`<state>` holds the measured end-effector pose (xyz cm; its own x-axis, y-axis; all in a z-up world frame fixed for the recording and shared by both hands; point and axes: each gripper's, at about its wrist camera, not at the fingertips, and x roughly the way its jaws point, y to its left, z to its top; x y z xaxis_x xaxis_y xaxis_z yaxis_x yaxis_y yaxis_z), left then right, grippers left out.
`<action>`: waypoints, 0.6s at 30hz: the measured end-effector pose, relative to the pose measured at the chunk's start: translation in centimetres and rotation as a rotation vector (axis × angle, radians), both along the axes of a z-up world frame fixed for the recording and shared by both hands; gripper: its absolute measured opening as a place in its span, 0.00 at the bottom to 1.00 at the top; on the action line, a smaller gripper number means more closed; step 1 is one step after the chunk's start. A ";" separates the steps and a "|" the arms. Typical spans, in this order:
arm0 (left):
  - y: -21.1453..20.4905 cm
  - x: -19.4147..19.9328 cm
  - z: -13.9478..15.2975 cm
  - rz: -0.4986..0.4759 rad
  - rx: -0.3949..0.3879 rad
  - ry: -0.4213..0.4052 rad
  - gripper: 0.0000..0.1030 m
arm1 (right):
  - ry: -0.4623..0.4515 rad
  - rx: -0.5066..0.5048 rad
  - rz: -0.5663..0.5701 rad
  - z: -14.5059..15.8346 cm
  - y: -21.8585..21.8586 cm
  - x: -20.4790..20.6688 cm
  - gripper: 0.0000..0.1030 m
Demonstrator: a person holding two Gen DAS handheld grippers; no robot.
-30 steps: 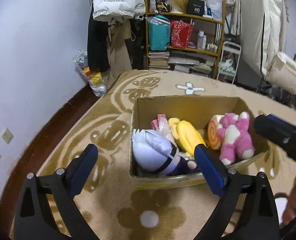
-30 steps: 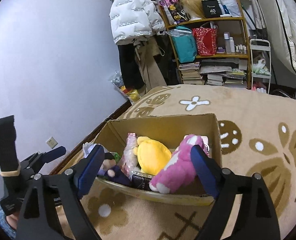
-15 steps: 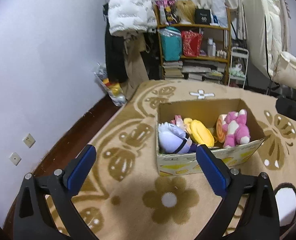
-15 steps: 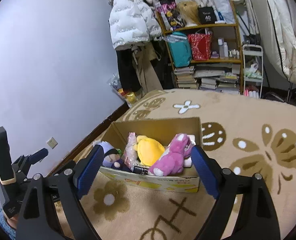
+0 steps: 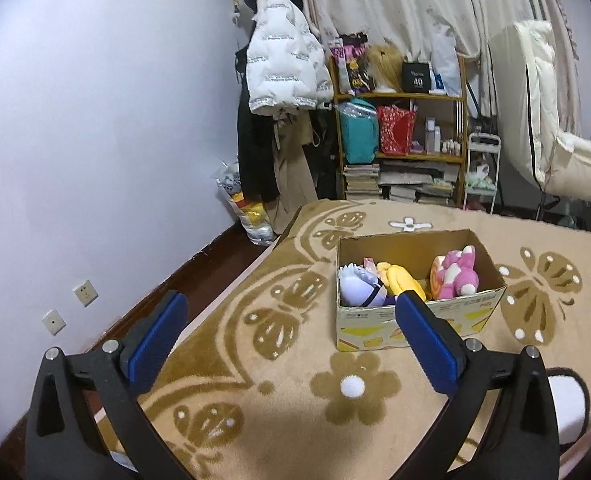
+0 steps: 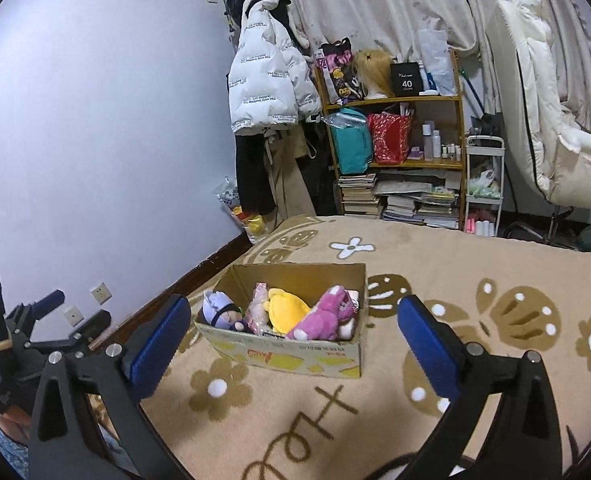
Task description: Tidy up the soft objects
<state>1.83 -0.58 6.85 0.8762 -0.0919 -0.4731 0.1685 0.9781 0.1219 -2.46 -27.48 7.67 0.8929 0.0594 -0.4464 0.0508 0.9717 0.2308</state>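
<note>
An open cardboard box (image 5: 375, 322) stands on the tan flower-pattern carpet; it also shows in the right wrist view (image 6: 295, 354). Inside lie a purple-haired doll (image 5: 357, 290), a yellow plush (image 5: 401, 278) and a pink plush (image 5: 457, 276), seen again in the right wrist view as the doll (image 6: 221, 308), yellow plush (image 6: 287, 310) and pink plush (image 6: 323, 316). My left gripper (image 5: 291, 336) is open and empty, well back from the box. My right gripper (image 6: 295, 336) is open and empty, also back from the box. The left gripper's body shows at the right wrist view's left edge (image 6: 27, 344).
A wooden shelf (image 5: 401, 148) with bags and book stacks stands at the far wall beside hanging coats (image 5: 283, 68). A plastic bag (image 5: 243, 210) sits on the floor by the lilac wall. A white folded mattress (image 5: 543, 112) leans at the right. Dark wooden floor (image 5: 199, 276) borders the carpet's left edge.
Both grippers have pulled up and back from the box, which now looks smaller and farther. Both stay open and empty. The toys in the box have not moved.
</note>
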 end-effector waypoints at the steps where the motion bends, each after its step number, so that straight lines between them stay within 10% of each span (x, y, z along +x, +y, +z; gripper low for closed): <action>1: 0.2 -0.4 0.0 0.001 -0.007 -0.004 1.00 | -0.002 -0.003 -0.002 0.0 0.0 -0.4 1.00; 18: 0.5 -1.3 -2.5 -0.012 -0.027 -0.061 1.00 | -0.006 -0.064 0.009 -4.4 0.8 -1.5 1.00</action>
<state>0.54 -0.13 4.39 0.9021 -0.1148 -0.4161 0.1733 0.9792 0.1054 -3.94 -26.72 3.23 0.8949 0.0392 -0.4446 0.0407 0.9848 0.1686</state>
